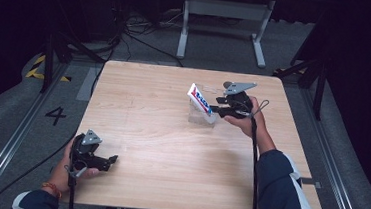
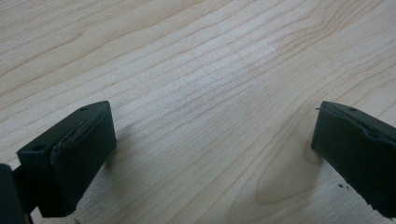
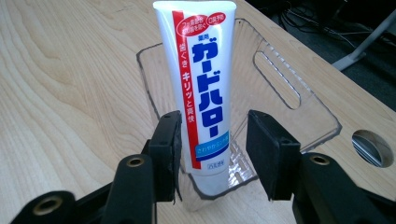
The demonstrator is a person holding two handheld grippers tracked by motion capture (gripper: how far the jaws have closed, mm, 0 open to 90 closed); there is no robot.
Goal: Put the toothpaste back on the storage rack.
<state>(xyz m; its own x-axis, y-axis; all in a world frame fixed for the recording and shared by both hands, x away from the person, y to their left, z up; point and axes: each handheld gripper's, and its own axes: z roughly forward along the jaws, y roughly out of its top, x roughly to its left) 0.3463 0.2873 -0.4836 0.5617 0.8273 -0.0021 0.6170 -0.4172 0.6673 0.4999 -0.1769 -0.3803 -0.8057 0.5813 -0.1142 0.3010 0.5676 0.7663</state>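
The right gripper (image 3: 212,156) has its jaws partly open on either side of a toothpaste tube (image 3: 201,88). There is a visible gap between the tube and the right pad (image 3: 268,149); the left pad (image 3: 169,154) sits very close to the tube, though I cannot tell whether it touches. The pads are not pressing, so nothing is gripped.

The tube stands cap-down inside a clear plastic bin (image 3: 299,116), leaning against the bin's near wall with its flat crimped end sticking up above the rim. It seems to rest there on its own weight, which would explain why the jaws can stand loose around it. In the high view the tube (image 1: 200,100) tilts up and away from the right gripper (image 1: 217,108), and the bin (image 1: 201,117) sits on the far right part of the wooden table (image 1: 170,148).

Well apart from the bin, at the near left corner of the table, the left gripper (image 1: 111,160) rests low with its jaws wide open (image 2: 210,154) over bare wood, holding nothing. It looks parked out of the way while the right hand (image 1: 242,121) works at the bin.
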